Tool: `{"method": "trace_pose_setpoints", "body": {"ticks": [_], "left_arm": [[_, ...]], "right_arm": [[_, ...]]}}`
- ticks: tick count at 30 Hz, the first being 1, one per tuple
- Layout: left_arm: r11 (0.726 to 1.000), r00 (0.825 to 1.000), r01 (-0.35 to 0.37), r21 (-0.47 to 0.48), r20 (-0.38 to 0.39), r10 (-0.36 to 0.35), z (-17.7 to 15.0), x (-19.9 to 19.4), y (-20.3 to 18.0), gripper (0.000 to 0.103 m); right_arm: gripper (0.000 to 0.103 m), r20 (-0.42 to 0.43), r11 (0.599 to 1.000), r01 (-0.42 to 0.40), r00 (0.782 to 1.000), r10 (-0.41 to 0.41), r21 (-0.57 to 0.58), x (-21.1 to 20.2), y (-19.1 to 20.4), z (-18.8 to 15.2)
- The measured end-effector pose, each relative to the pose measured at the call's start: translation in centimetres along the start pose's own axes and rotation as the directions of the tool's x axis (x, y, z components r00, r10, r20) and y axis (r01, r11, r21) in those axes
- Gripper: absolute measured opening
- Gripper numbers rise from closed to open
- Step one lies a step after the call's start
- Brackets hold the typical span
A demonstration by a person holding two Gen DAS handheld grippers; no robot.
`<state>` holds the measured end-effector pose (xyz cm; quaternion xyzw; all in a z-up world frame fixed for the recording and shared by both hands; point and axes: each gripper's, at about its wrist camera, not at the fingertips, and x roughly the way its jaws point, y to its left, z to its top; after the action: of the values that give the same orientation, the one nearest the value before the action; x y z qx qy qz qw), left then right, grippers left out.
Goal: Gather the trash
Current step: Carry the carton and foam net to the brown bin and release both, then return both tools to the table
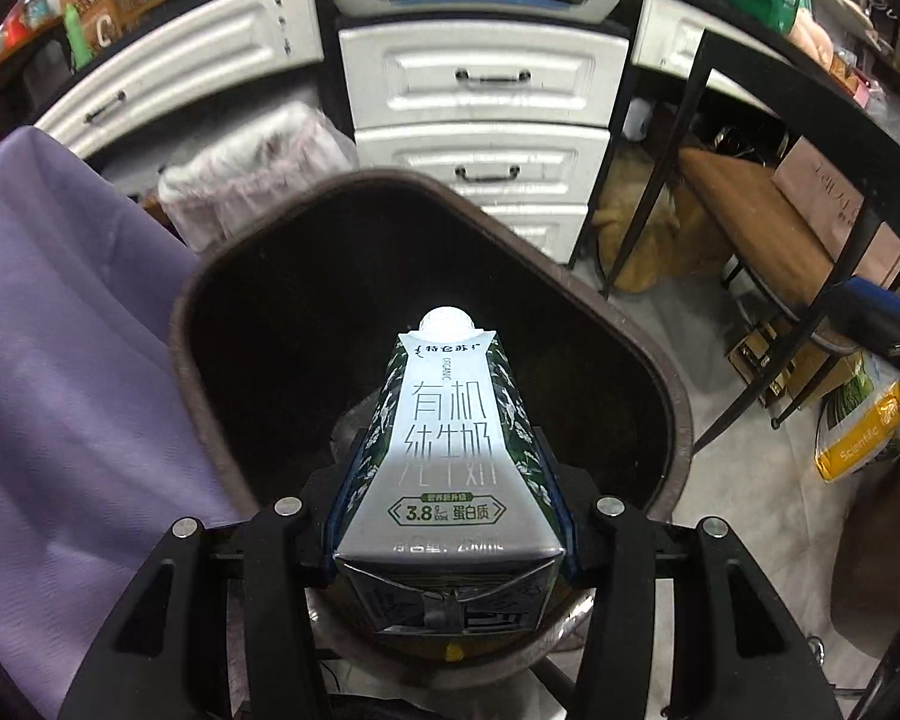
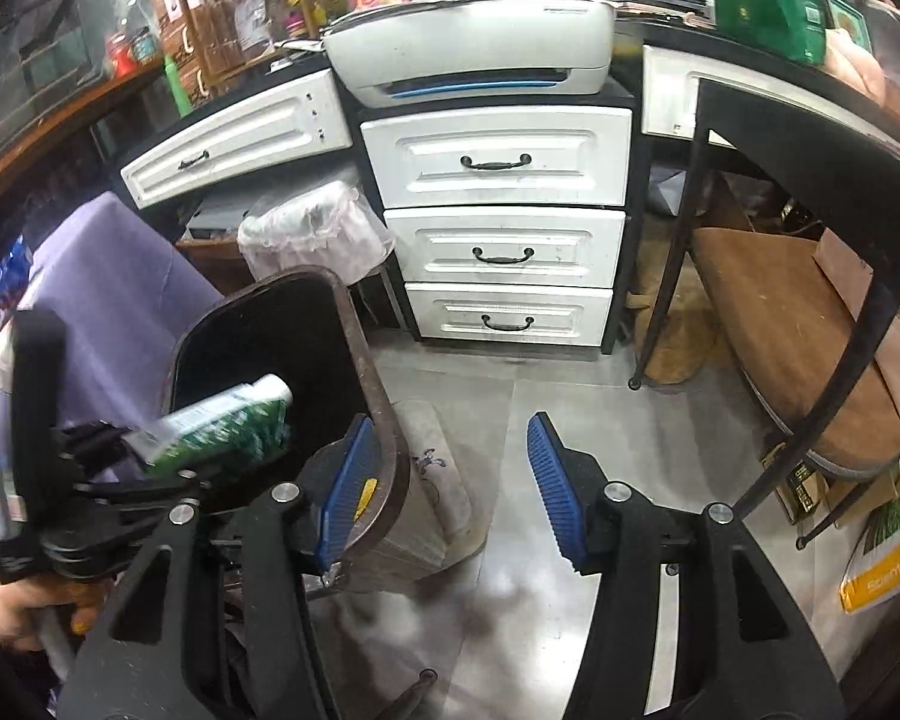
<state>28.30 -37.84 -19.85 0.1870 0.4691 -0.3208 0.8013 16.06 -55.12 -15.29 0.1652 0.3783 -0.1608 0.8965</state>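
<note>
My left gripper is shut on a silver-and-green milk carton with a white cap, and holds it over the open mouth of a dark brown trash bin. The right wrist view shows the same carton tilted over the bin, with the left gripper at its base. My right gripper is open and empty, blue pads apart, just right of the bin above the grey floor.
A white drawer cabinet stands behind the bin with a printer on top. A purple chair is on the left. A second lined bin stands behind. A black-framed stool with a brown cushion is on the right.
</note>
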Motion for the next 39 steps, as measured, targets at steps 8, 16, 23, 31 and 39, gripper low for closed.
{"method": "trace_pose_setpoints", "body": {"ticks": [8,16,23,31,39], "left_arm": [[0.998,0.997,-0.051,0.041,-0.063,0.053,0.6,2.3,-1.2,0.066],[0.999,0.999,-0.048,0.014,-0.012,0.048,0.7,0.2,-0.6,0.078],[0.997,0.992,-0.075,0.032,0.101,0.072,-0.3,-4.5,-1.2,0.086],[0.997,0.967,-0.072,0.01,0.246,0.067,-1.9,-12.0,-0.1,0.098],[0.99,0.928,-0.136,-0.019,0.348,0.135,-3.8,-18.4,2.7,0.098]], "right_arm": [[0.054,0.002,1.0,-0.012,1.0,0.012,0.019,-0.2,-0.6,0.1],[0.054,0.038,1.0,-0.02,0.999,0.019,0.021,-1.2,0.1,0.6],[0.054,0.068,1.0,-0.025,0.997,0.025,0.012,-2.5,0.8,1.5],[0.054,0.083,0.996,-0.079,0.993,0.083,-0.047,-3.3,3.7,2.8],[0.054,0.063,0.966,-0.204,0.974,0.216,-0.159,-3.8,10.5,4.1]]}}
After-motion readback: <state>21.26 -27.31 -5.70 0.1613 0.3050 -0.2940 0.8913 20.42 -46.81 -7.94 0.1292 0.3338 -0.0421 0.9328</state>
